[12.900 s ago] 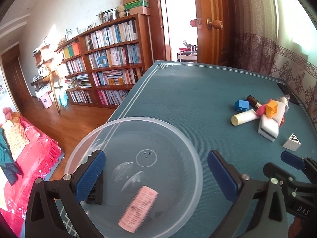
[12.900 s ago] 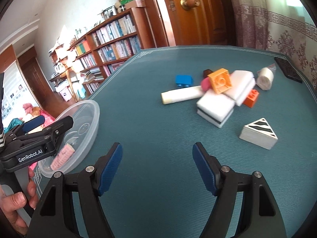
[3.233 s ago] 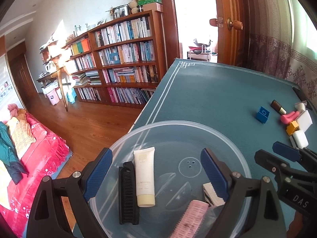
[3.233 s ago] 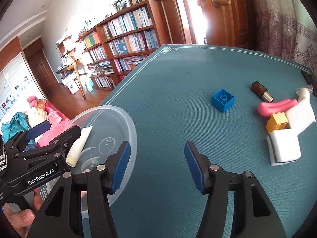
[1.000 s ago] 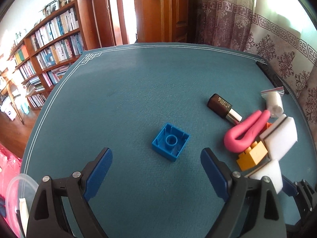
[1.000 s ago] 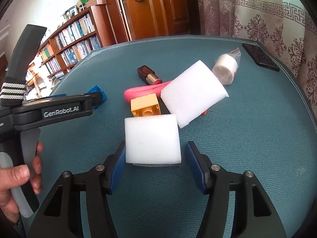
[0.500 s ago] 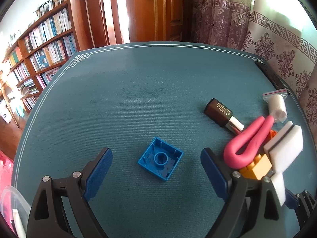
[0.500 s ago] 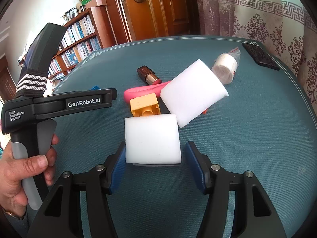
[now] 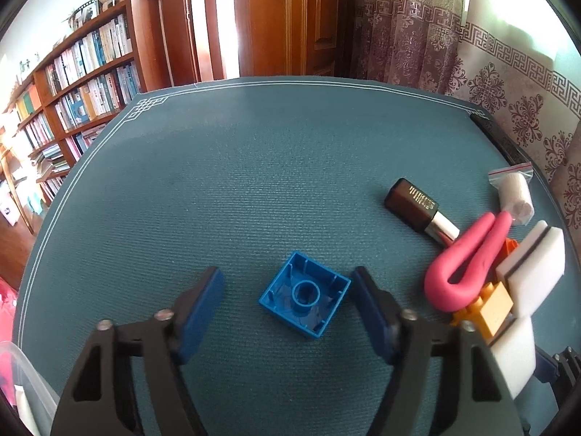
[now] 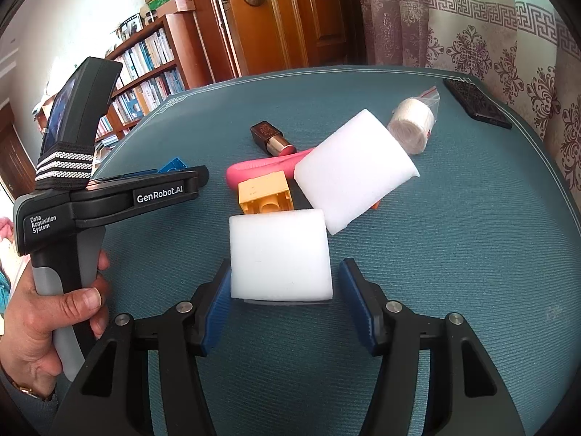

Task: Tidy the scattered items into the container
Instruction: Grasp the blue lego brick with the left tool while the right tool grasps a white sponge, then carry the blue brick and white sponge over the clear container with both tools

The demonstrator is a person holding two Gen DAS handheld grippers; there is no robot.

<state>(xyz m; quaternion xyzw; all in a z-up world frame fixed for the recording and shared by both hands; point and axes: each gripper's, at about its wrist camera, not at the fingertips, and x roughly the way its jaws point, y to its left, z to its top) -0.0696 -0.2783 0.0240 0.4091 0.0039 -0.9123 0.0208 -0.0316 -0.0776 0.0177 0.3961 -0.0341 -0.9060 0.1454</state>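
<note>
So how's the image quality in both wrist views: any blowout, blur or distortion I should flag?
Left wrist view: strong fisheye bending of the table edge, the doorway gap blown out, the blue brick sharp between the open left tongs. Right wrist view: same barrel distortion, the sponge top near-white with little texture, the curtain upper right overexposed, no motion blur visible.

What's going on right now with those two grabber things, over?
Left gripper open, fingers straddling blue block, lying studs-down. Right gripper open around white sponge. Yellow block touches sponge's far edge.
</note>
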